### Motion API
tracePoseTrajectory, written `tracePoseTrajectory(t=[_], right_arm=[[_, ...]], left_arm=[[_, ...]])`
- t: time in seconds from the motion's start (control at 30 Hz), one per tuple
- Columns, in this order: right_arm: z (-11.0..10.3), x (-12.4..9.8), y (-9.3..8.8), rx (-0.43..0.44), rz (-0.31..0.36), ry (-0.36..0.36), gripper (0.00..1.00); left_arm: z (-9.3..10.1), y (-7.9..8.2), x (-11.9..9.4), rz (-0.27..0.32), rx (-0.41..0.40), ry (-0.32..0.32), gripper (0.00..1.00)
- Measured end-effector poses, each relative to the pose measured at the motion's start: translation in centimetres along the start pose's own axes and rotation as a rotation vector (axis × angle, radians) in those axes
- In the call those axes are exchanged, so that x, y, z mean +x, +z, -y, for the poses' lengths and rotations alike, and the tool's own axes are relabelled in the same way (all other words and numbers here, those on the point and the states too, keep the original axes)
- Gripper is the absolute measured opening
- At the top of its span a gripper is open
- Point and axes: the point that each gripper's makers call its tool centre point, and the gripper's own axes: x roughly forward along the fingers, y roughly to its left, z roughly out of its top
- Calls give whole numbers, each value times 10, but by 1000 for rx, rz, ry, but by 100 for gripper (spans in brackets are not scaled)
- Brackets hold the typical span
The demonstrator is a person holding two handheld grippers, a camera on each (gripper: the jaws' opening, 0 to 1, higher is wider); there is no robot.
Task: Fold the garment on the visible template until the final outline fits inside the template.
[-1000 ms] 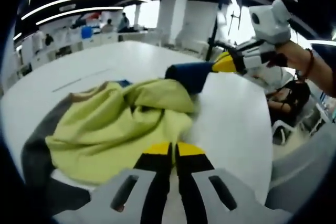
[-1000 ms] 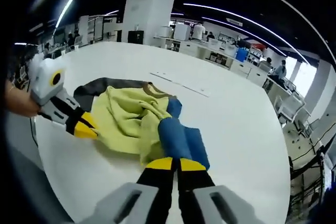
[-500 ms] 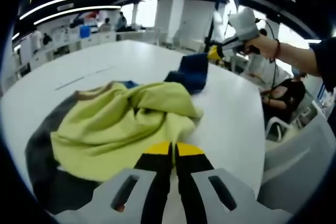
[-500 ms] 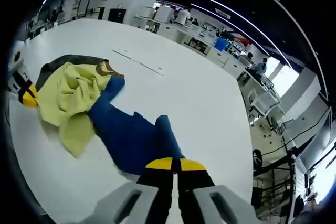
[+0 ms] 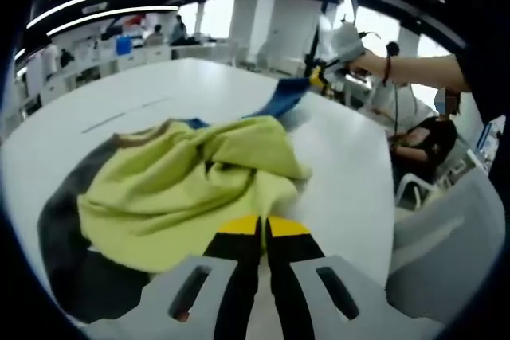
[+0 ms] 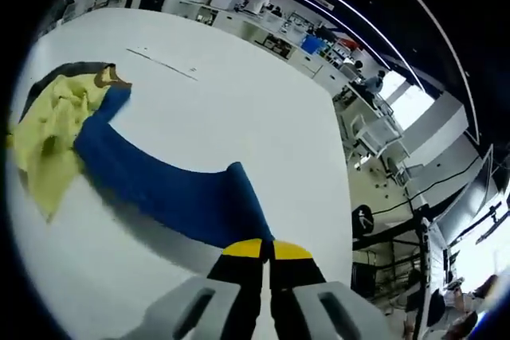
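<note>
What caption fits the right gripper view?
Right gripper, shut on the garment's blue fabric sleeve, stretches it across the white table.

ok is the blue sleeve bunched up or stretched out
Stretched out: the blue sleeve runs taut from the yellow garment to the shut right gripper.

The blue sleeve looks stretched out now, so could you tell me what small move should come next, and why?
Probably lower the right gripper and lay the blue sleeve flat on the white table: it is pulled out long, while the yellow body lies bunched at the left gripper.
</note>
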Motion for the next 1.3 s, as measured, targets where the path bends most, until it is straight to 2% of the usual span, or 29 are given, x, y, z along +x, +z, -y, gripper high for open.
tracePoseTrajectory(t=[0.17, 0.37, 0.73, 0.87, 1.3], right_arm=[[14, 8, 1, 22, -9, -20, 0], [32, 18, -5, 67, -42, -51, 0], [38, 30, -34, 84, -120, -60, 0], [44, 32, -39, 144, -123, -60, 0], [53, 42, -48, 165, -151, -70, 0]], left_arm=[[2, -8, -10, -10, -10, -23, 0], [8, -15, -22, -20, -18, -56, 0], [16, -30, -39, -52, -11, -98, 0], [18, -37, -46, -71, -13, -118, 0], [9, -65, -66, -129, -35, -132, 0]])
